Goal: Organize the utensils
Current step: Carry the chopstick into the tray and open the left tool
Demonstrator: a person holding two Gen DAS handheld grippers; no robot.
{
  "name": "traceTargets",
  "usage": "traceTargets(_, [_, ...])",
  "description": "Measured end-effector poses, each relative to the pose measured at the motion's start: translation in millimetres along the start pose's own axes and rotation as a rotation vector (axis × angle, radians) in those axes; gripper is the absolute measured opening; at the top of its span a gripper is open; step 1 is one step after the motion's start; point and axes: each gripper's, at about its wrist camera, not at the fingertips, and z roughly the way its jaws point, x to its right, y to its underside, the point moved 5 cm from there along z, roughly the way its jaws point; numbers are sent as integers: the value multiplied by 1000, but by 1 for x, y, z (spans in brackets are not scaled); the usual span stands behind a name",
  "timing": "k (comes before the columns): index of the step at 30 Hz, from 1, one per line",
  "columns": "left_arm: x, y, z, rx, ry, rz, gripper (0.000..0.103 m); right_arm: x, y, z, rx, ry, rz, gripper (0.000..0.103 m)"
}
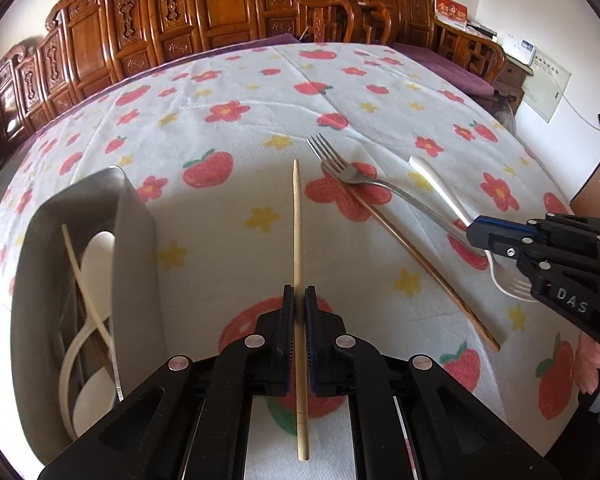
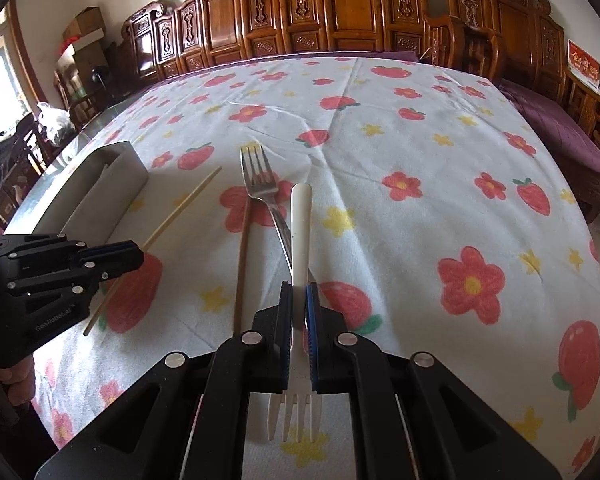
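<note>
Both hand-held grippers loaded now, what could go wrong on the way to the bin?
1. The left hand-held gripper pinches the pale chopstick below its middle; the long free end may swing and catch the grey bin's rim.
2. The right hand-held gripper holds the white plastic fork near its tines; it may pivot or flex.
3. The metal fork lies across the brown chopstick; lifting one may drag the other.

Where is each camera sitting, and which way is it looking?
Left wrist view: sits on the left gripper, looking forward and down along a pale chopstick it is shut on; the metal bin is at left, the right gripper and some fingers at right.
Right wrist view: sits on the right gripper, looking forward and down along the white plastic fork it is shut on; the left gripper shows at left.
Both share: the metal fork, the brown chopstick, the flowered tablecloth.
</note>
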Motion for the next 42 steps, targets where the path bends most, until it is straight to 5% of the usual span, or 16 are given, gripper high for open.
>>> traceTargets(26, [-67,-17,-79,149,5,-21,4,-85,-19,-20,61,-90,-106,8])
traceTargets(42, [-132,6,-68,103,-37,-122,4,-104,-19,-19,66,-97,-143,8])
